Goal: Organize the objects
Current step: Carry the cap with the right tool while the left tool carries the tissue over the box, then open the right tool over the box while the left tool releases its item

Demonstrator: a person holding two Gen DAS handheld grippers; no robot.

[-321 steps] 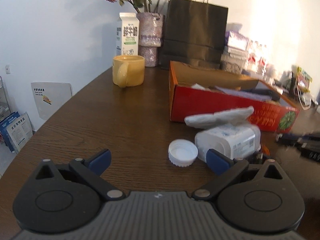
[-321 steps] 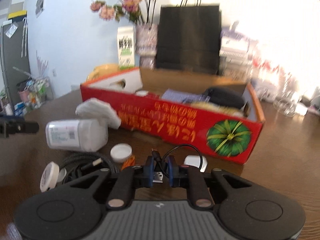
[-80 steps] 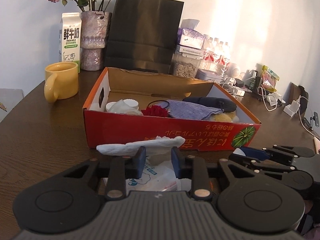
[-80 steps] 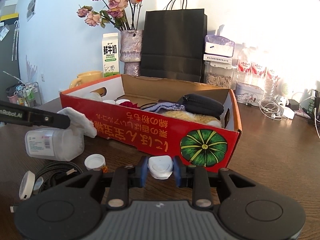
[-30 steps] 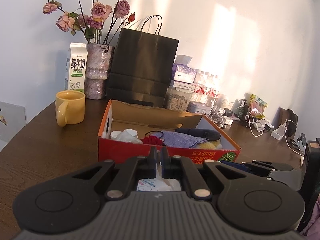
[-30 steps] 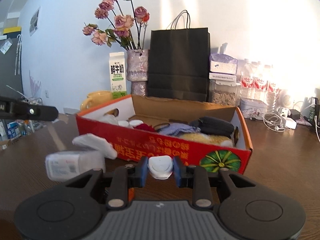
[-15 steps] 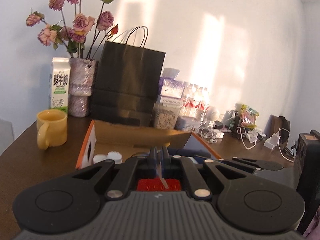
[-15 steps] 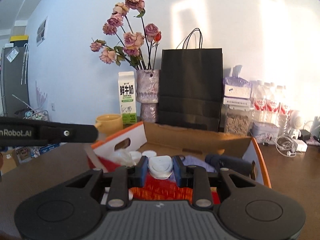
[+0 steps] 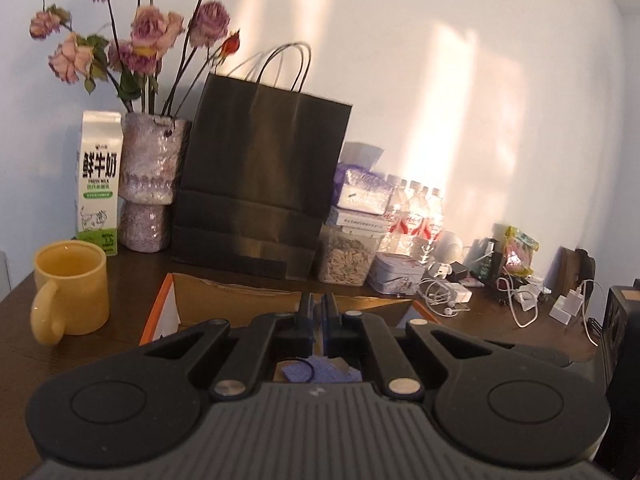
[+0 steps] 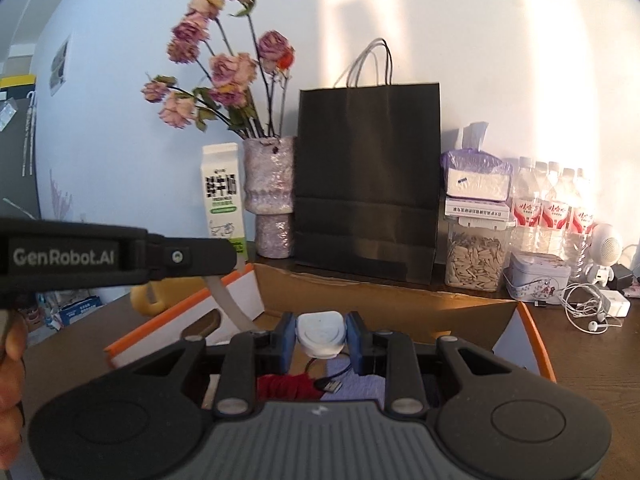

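Behind one cardboard box (image 10: 384, 292): one black bag (image 10: 368, 180), five bottles (image 10: 554, 208)

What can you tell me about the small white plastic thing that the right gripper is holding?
The small white plastic thing is a rounded, flat case of smooth matte plastic, with a faint oval ridge on its face. The right gripper is shut on it, one blue pad on each side. A thin dark cable with a plug hangs from beneath it. It is held above the open orange cardboard box, touching nothing else.
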